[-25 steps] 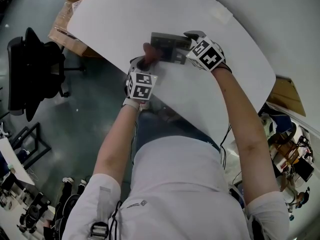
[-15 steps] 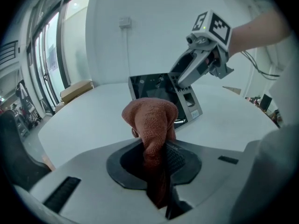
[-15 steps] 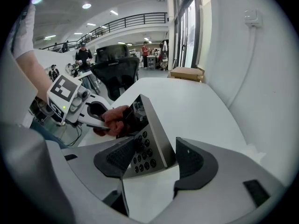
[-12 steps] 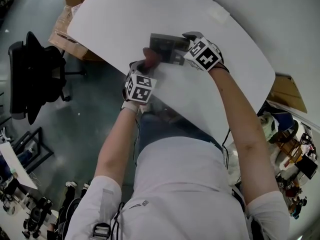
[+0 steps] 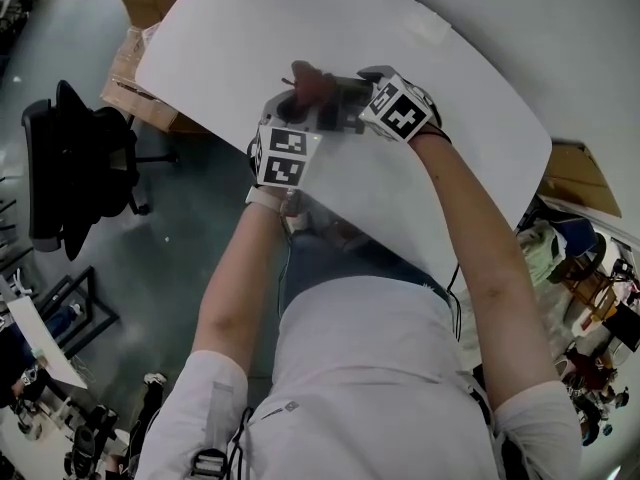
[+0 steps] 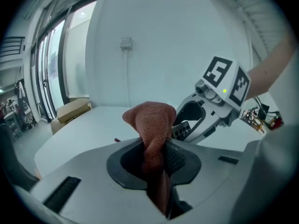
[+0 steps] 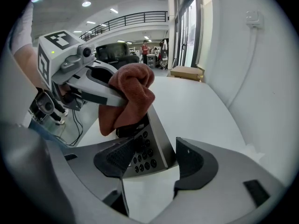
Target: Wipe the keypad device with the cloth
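The left gripper (image 6: 156,160) has its fingers clamped on the cloth (image 6: 150,125). The cloth's bunched end lies against the top of the keypad (image 7: 144,152), just past the right gripper (image 7: 156,157), whose fingers are closed on the keypad's sides. Both work close to the near edge of the surface (image 5: 230,38), and bare white spreads beyond the fingers. Only the right gripper view shows the keys.
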Available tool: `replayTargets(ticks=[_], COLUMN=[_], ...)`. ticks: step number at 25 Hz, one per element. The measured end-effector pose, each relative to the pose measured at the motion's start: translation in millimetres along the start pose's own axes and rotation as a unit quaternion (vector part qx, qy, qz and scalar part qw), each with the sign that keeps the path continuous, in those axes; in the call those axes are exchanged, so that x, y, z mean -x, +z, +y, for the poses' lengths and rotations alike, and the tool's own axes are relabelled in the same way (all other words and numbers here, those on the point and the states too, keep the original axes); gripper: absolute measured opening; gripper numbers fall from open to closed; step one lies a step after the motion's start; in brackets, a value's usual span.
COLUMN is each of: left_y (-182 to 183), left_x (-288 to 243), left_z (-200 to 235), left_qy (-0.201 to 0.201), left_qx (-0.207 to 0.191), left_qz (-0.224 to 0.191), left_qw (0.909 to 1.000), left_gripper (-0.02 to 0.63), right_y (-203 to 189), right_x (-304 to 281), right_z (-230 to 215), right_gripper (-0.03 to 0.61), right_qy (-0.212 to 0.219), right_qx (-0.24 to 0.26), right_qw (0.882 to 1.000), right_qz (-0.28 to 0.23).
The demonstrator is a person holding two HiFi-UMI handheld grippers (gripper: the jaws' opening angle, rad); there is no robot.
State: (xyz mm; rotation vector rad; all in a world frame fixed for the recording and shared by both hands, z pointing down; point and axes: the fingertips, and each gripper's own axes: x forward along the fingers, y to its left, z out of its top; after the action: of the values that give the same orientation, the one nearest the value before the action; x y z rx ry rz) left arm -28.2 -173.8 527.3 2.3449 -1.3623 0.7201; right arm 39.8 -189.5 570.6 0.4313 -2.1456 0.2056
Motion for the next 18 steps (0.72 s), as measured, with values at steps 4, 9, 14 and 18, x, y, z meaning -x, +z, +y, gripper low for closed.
replayTargets(ticks=[4,9,14,18], left_y=[-2,-4,-19,-28], left_x=[-15,-20,-23,-23], left_z=[0,-3,-6,-11], left_qy=[-0.003,0.017,0.010,0.000], left_qx=[0.016,0.033,0.031,0.054], left_qz=[0.011,-0.003,0.004,0.009], left_qw=[0.9998,0.9993,0.9995,0.9985], left_gripper=[0.066,0.066,0.064,0.064], right_y=[1,-1,-1,-3], right_x=[4,5,3,2], right_z=[3,2,2,-1], right_gripper=[0.247,0.247,0.246,0.245], right_qy=[0.003,0.001,0.000,-0.006], right_qx=[-0.005,-0.010,-0.017,-0.016], right_qw=[1.000,1.000,1.000,1.000], right_qz=[0.008,0.005,0.003,-0.002])
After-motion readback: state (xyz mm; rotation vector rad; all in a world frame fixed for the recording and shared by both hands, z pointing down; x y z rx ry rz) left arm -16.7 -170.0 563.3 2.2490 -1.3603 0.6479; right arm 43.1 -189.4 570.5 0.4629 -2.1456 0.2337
